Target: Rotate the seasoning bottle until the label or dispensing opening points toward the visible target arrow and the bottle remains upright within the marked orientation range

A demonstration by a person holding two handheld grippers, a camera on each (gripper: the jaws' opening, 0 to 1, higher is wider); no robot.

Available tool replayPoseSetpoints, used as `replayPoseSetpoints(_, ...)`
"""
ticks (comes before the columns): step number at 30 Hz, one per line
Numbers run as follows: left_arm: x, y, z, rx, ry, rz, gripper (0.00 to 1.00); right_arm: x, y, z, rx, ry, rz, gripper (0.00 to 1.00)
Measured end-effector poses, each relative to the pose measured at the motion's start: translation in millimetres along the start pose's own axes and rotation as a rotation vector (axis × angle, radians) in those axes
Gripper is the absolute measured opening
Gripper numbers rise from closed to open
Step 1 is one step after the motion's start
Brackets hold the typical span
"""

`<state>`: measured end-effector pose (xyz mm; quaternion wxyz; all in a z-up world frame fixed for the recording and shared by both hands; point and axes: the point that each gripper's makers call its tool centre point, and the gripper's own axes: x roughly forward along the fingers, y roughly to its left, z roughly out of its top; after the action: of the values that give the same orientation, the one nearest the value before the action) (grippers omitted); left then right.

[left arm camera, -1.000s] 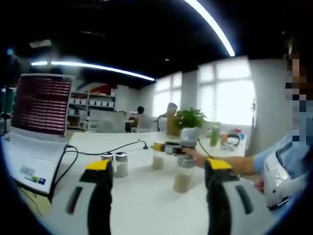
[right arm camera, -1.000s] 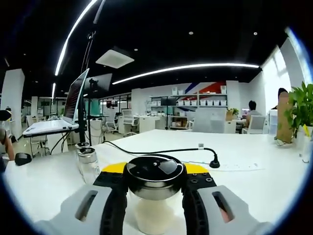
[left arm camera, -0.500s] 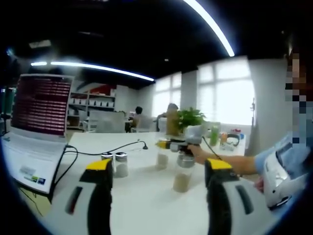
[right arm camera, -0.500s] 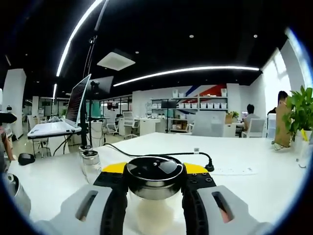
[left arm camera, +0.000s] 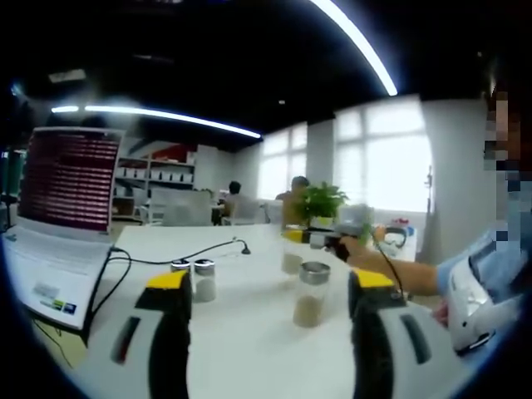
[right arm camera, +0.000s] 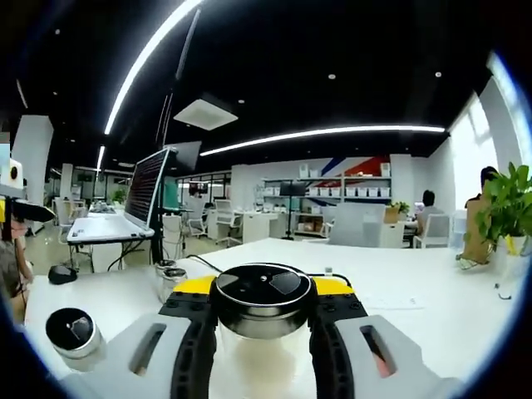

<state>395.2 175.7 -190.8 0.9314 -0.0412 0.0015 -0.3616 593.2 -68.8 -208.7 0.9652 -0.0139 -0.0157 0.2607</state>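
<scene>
In the right gripper view, the right gripper (right arm camera: 263, 332) is clamped on a seasoning bottle (right arm camera: 262, 332), its black jaws with yellow tips pressed against both sides of the bottle just under the black-and-chrome lid. The bottle stands upright between the jaws, with pale contents showing through the clear body. No label or writing can be read on it, and the lid shows a flip flap whose direction cannot be judged. To the lower left of that view a second shaker (right arm camera: 75, 335) with a dark lid stands on the white table (right arm camera: 432, 316), and a pair of small shakers (right arm camera: 169, 277) stands further back beside an open laptop (right arm camera: 133, 208).

In the left gripper view, the left gripper (left arm camera: 270, 332) hangs over the table with its jaws spread wide and nothing between them. Past them a glass shaker (left arm camera: 311, 293) with brownish contents stands upright, well apart from the jaws. Two small shakers (left arm camera: 194, 278) stand touching or nearly so to its left, near a black cable (left arm camera: 166, 258). The laptop (left arm camera: 62, 208) screen shows rows of reddish text, too small to read. Beyond, a person's forearm (left arm camera: 399, 274) reaches across, and the held bottle (left arm camera: 293, 256) sits blurred near a potted plant (left arm camera: 320, 202).
</scene>
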Motion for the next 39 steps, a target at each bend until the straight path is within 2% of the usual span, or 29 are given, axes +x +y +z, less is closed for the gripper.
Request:
replayPoseSetpoints(17,-1.3,1.2,-1.0,0.007,0.005,0.008,0.82,-52.8,31.6,8.0,0.014,-0.008,0.092,0.41)
replayPoseSetpoints(21,-1.1,-1.1,2.4,0.014,-0.006,0.000,0.82,-64.6,36.8,3.0,0.023,0.002,0.110,0.41)
replayPoseSetpoints(28,-3.4,-1.1,3.6,0.006,-0.013,-0.002,0.82,-78.2,33.2,-9.9,0.028,0.016,0.095,0.41)
replayPoseSetpoints(33,-2.1,1.2,1.5,0.009,-0.003,0.013,0.82,-90.3,41.0,-20.6,0.050,0.025,0.125,0.41)
replayPoseSetpoints(39,-1.8,-2.6,1.5,0.010,0.000,-0.004,0.82,-101.3,55.4,-27.2,0.057,0.033,0.156,0.41)
